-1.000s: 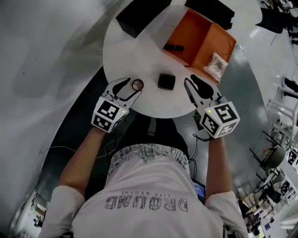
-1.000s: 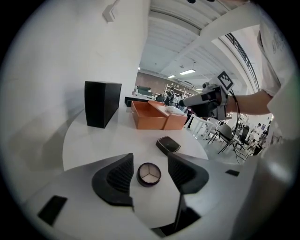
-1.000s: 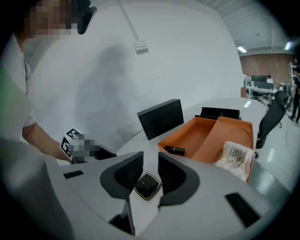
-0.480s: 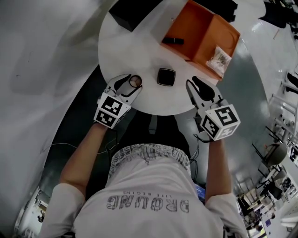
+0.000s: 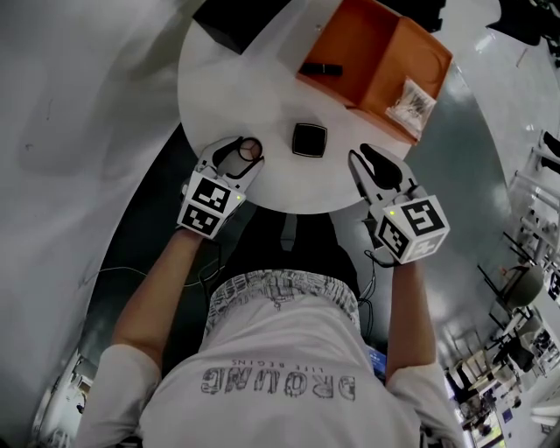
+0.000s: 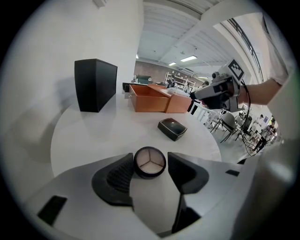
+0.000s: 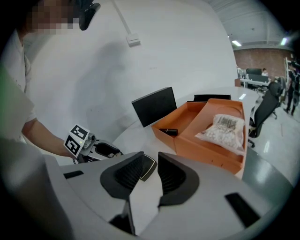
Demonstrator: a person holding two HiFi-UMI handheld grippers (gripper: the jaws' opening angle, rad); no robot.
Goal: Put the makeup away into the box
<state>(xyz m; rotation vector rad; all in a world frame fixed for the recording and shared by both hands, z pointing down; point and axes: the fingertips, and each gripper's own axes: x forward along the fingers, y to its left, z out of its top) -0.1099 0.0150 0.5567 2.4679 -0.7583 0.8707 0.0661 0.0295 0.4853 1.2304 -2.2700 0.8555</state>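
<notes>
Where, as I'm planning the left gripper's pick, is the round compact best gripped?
Probably across its dark rim, on opposite sides, coming low from the near edge of the table: the round compact lies flat, so only the rim gives a hold. The left gripper straddles it, jaws open.

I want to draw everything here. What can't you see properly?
- Head view: black box, cut off by the top edge.
- Right gripper view: square compact, mostly behind the jaws of the right hand-held gripper.
- Head view: small black item in the orange box, too small to identify.

Round compact [image 5: 252,148] left of square compact [image 5: 309,140]
</notes>
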